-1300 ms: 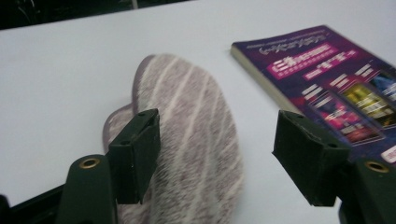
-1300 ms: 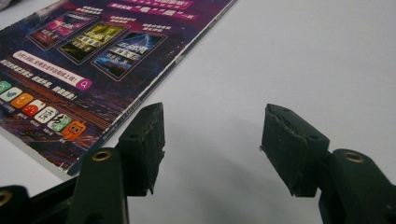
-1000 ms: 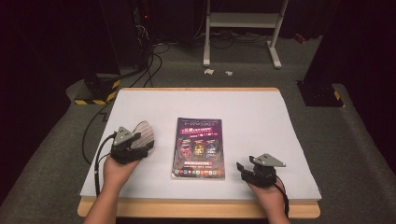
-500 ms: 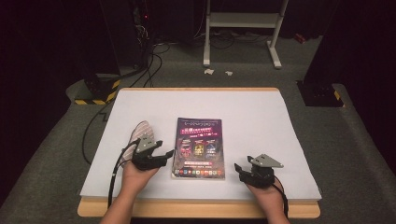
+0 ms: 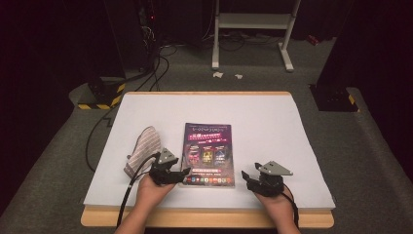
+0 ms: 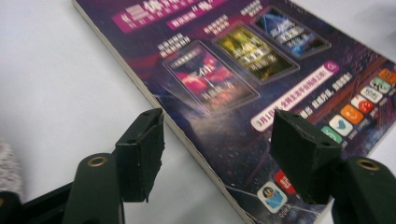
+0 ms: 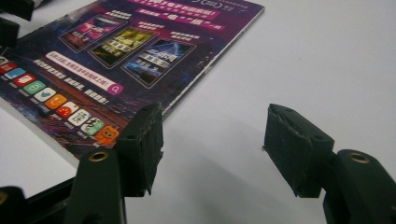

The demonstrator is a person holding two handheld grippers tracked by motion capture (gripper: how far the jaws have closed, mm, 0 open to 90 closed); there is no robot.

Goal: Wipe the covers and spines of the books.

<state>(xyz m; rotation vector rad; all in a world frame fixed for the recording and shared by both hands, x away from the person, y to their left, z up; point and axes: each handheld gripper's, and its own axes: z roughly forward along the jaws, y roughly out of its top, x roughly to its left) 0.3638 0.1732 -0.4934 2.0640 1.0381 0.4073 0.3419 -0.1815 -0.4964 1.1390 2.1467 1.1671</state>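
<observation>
Dark room, white-topped counter [image 5: 272, 122] with a glossy magazine [image 5: 208, 154] lying flat dead center. My left gripper [image 5: 171, 174] sits at its 7 o'clock corner, jaws spread wide and straddling the spine edge, gripping nothing. Right gripper [image 5: 249, 178] waits at 5 o'clock, jaws spread and empty. Striped cloth [image 5: 142, 150] lies at 9 o'clock. Magazine still closed, so I'd say we're barely started.

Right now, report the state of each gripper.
Left gripper: open, jaws astride the magazine's left edge, holding nothing.
Right gripper: open, empty, beside the magazine.
</observation>
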